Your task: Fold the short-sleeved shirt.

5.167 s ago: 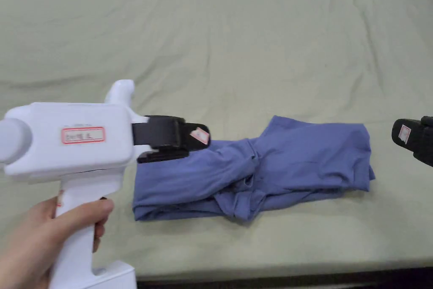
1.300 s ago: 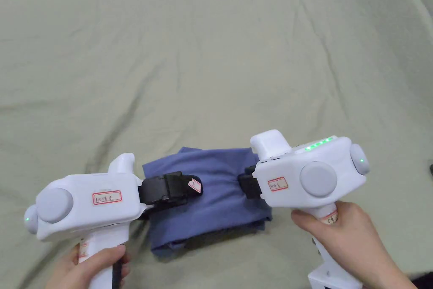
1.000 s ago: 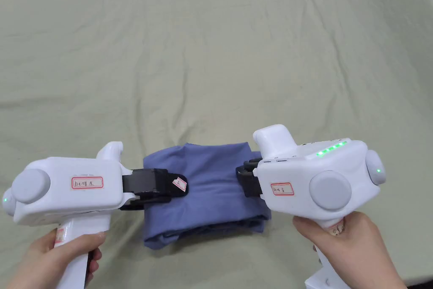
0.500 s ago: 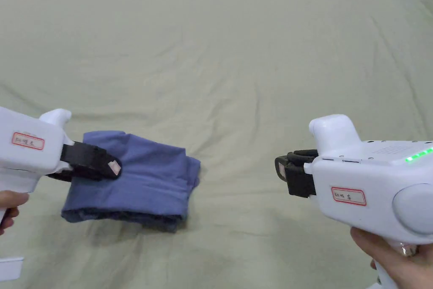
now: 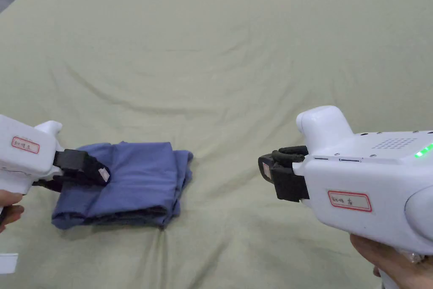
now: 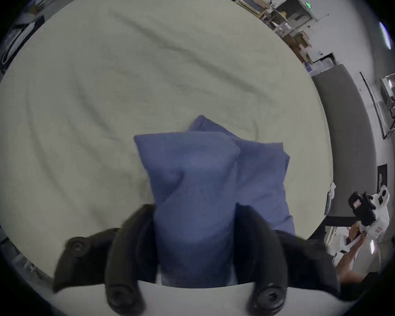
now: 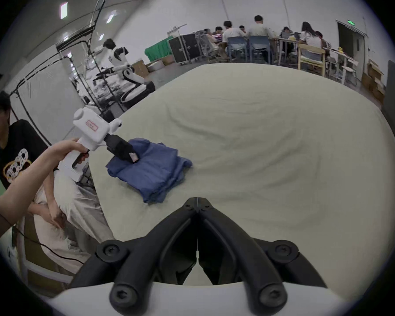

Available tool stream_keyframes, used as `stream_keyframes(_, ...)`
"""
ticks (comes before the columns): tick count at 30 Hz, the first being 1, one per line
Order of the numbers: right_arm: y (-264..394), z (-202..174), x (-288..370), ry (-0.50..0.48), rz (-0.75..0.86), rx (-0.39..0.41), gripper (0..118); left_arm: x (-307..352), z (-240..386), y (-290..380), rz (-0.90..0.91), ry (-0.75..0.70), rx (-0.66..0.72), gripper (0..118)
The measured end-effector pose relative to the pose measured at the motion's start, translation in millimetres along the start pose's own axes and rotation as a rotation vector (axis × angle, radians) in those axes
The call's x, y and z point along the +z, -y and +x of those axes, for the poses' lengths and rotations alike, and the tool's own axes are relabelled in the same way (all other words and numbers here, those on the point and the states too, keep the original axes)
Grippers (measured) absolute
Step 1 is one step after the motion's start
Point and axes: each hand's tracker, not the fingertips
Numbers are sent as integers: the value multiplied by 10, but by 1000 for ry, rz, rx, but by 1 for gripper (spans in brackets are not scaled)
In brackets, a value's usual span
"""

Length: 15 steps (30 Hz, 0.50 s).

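A blue short-sleeved shirt point(image 5: 127, 184), folded into a compact bundle, is seen lying on a pale green sheet point(image 5: 237, 70) spread over the desk, at the left near the front edge. Its left end is clamped between the jaws of the left hand-held gripper point(image 5: 95, 171). The right hand-held gripper point(image 5: 267, 169) is held well apart from it, jaws pressed together on nothing.

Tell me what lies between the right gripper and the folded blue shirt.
Nothing but bare green sheet: the head view shows an open stretch between the right gripper and the shirt.
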Motion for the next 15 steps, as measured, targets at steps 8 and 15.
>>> stream_keyframes(8,90,95,351,20,27,28,3,935,406,325,279,-224,-110,110)
stream_keyframes(15,255,486,1064,76,141,-40,3,1272,2076,1072,662,-171,-208,0)
